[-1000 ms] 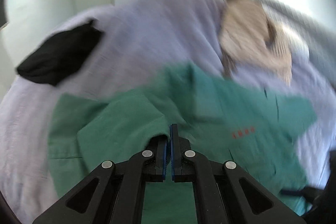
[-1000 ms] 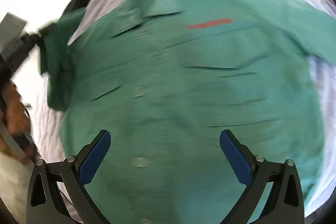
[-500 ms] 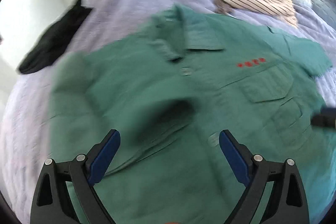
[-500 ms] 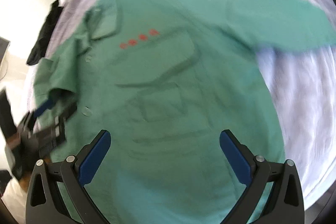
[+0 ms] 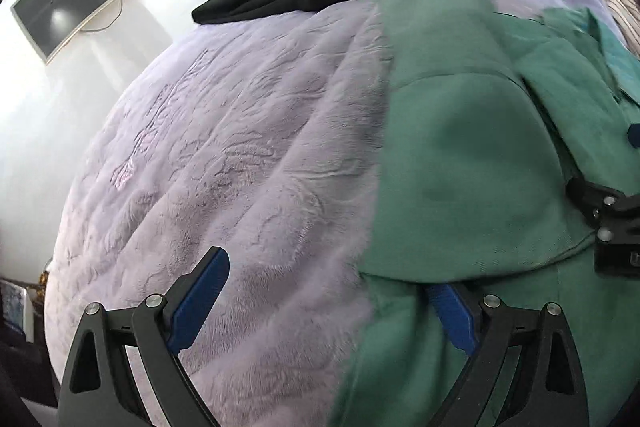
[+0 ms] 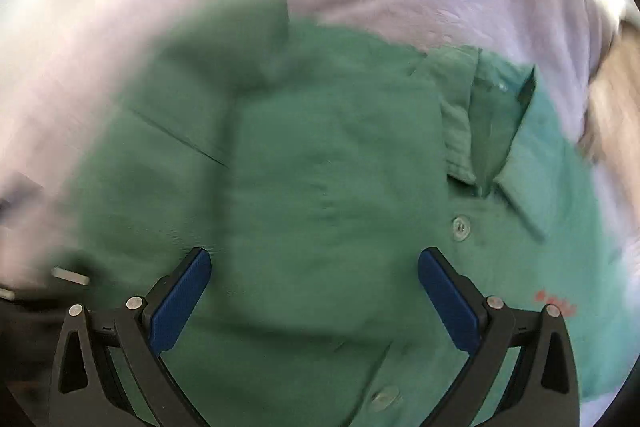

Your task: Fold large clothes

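Left gripper (image 5: 324, 291): jaws spread wide, pitched steeply downward; the right-hand blue pad is partly covered by a fabric fold. Right gripper (image 6: 314, 293): jaws spread wide, pitched downward, nothing clamped between the pads; its black frame is visible at the right edge of the left wrist view.

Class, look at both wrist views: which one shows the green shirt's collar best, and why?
The right wrist view. There the collar lies open with a button below it, though slightly blurred. The left wrist view catches only a sliver of the collar at its right edge, beyond a folded-over flap of the shirt.
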`<state>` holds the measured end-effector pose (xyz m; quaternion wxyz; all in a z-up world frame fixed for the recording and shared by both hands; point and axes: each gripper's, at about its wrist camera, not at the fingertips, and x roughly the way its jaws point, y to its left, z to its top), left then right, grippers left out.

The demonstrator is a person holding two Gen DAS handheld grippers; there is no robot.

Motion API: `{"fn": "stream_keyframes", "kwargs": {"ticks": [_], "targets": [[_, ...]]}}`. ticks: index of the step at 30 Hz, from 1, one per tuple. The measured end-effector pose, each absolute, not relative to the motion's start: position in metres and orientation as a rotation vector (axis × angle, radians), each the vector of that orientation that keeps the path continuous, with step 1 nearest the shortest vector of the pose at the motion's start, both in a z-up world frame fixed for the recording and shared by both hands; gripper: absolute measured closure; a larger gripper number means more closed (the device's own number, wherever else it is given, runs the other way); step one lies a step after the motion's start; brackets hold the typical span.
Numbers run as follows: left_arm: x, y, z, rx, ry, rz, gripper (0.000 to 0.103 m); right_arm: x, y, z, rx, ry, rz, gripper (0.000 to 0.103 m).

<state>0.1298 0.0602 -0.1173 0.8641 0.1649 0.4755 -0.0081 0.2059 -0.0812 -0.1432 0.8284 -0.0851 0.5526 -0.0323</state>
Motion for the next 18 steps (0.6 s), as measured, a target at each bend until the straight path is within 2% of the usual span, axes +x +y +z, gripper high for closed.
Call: {"fn": "stream_keyframes", "kwargs": {"ticks": [1, 2, 3, 4, 8, 10, 12, 18], "targets": [[0.131, 0.061, -0.119, 0.34, 0.997, -0.019, 0.007, 0.207, -0.084, -0.147, -0.187, 1.168, -0.088, 0.016], [0.132, 0.061, -0.119, 0.336, 0.992, -0.017, 0.007, 0.207, -0.095, -0.142, -0.103, 1.151, -0.087, 0.058], [0.131, 0.063, -0.118, 0.331, 0.982, -0.015, 0.007, 0.205, -0.104, -0.136, -0.073, 1.149, -0.125, 0.082], [0.132, 0.064, -0.119, 0.331, 0.978, -0.013, 0.007, 0.203, -0.116, -0.126, -0.018, 1.135, -0.149, 0.086], [0.137, 0.065, -0.116, 0.32, 0.968, -0.002, 0.007, 0.169, -0.194, -0.085, 0.383, 0.99, -0.139, 0.086], [0.14, 0.068, -0.114, 0.321, 0.963, -0.001, 0.007, 0.148, -0.238, -0.082, 0.557, 0.947, -0.173, 0.086], [0.144, 0.069, -0.114, 0.338, 0.954, 0.013, 0.0, 0.128, -0.282, -0.102, 0.735, 0.957, -0.223, 0.085], [0.156, 0.067, -0.112, 0.39, 0.953, -0.037, 0.0, 0.097, -0.338, -0.165, 1.003, 0.977, -0.233, 0.083]]}}
